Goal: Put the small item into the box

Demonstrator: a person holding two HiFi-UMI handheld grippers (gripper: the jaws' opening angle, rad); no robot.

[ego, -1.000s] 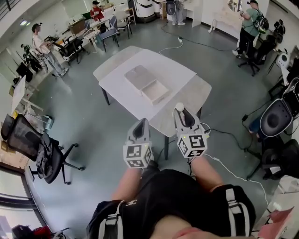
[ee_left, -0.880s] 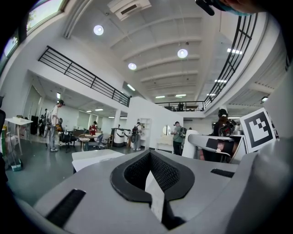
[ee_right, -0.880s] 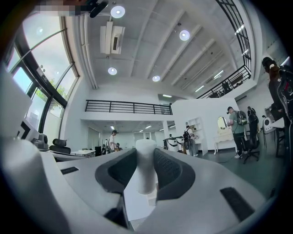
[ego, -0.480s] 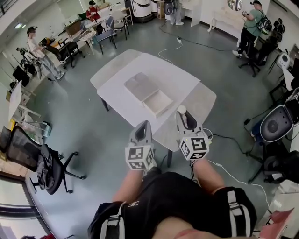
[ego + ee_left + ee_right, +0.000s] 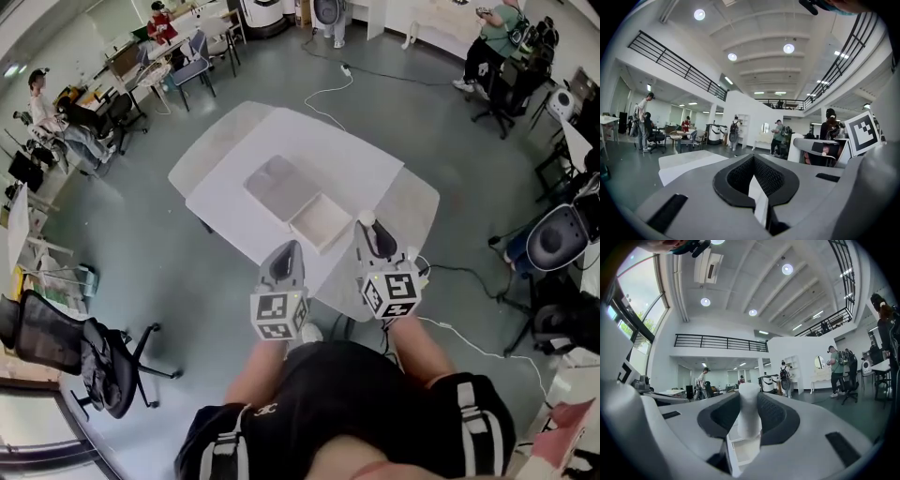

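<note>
the right gripper was clamped on the small item, a smooth, matte white cylinder with a rounded top, upright between dark, finely ribbed pads. in the head view it hung over the near edge of the flat white table, just short of the box, a shallow square white tray with thin walls. a flat pale-grey panel lay right beside the box. the left gripper had its grey jaws pressed together, nothing between them.
</note>
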